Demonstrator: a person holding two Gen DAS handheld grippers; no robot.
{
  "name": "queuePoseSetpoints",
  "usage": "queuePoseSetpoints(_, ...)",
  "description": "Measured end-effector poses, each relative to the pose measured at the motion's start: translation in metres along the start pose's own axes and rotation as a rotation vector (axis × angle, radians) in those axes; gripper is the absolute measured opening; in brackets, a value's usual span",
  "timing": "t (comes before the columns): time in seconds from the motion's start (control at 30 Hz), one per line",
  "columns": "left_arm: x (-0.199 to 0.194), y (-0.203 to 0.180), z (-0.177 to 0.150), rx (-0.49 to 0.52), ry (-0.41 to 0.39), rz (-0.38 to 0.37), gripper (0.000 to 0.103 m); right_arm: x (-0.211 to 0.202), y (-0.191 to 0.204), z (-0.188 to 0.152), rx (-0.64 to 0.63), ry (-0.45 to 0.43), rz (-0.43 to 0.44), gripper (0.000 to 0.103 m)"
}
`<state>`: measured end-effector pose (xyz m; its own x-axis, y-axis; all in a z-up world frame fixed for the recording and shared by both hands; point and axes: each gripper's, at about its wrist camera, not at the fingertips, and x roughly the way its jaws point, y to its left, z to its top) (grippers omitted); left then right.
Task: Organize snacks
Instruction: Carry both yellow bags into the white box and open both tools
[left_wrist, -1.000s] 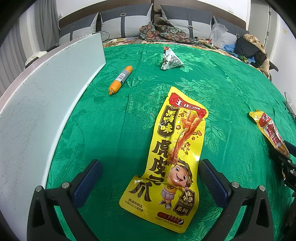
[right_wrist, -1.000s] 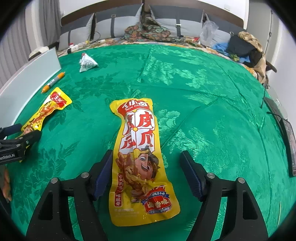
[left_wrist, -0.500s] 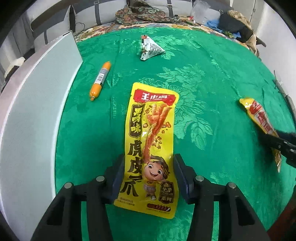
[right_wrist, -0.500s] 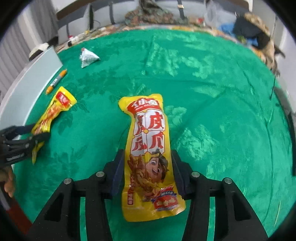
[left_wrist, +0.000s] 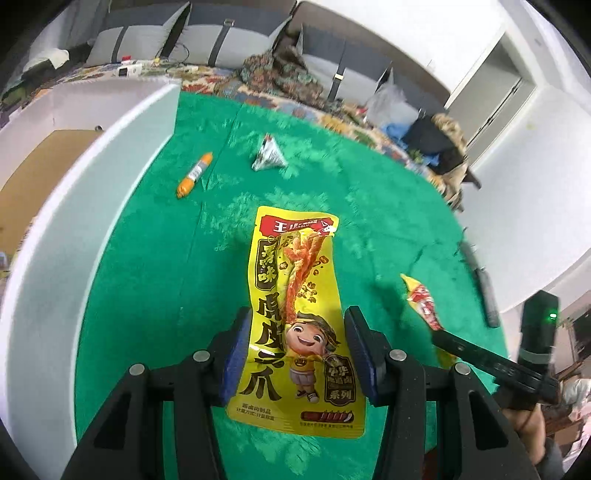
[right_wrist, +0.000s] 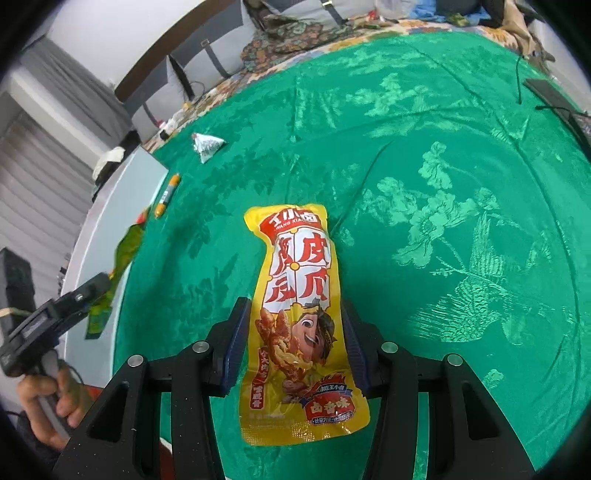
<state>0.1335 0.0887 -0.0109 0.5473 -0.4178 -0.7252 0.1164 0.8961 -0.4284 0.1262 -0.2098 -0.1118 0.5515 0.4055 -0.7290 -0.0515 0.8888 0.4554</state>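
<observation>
Two hand-held grippers each pinch a long yellow snack pouch above a green-clothed bed. The left hand-held gripper clamps the dark-lettered pouch by its side edges; the right hand-held gripper clamps the red-lettered pouch likewise. Each pouch's long axis runs forward along the fingers, its top seal away from the camera. Probably best: hold firmly and carry both toward the white box at the bed's left edge.

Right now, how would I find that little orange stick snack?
Look at the green cloth, along the tall white box at its edge. Close beside that wall lies the orange sausage stick, with a grey triangular packet nearby. It is the only thin, round, orange one; the others are flat packets.
</observation>
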Motion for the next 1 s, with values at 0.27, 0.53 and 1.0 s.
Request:
queuePoseSetpoints(0.27, -0.093, 0.024, 0.009, -0.090, -0.165, -0.052, 0.050, -0.035, 0.043, 0.019, -0.040, -0.080, 0.091, 0.050)
queuePoseSetpoints(0.53, -0.183, 0.122, 0.024, -0.184, -0.298, 0.135, 0.050, -0.032, 0.180, 0.035, -0.250, -0.075, 0.244, 0.050)
queuePoseSetpoints(1.0, -0.201, 0.252, -0.023, -0.307, -0.268, 0.535, 0.093, 0.074, 0.377, 0.003, -0.397, 0.170, 0.464, 0.072)
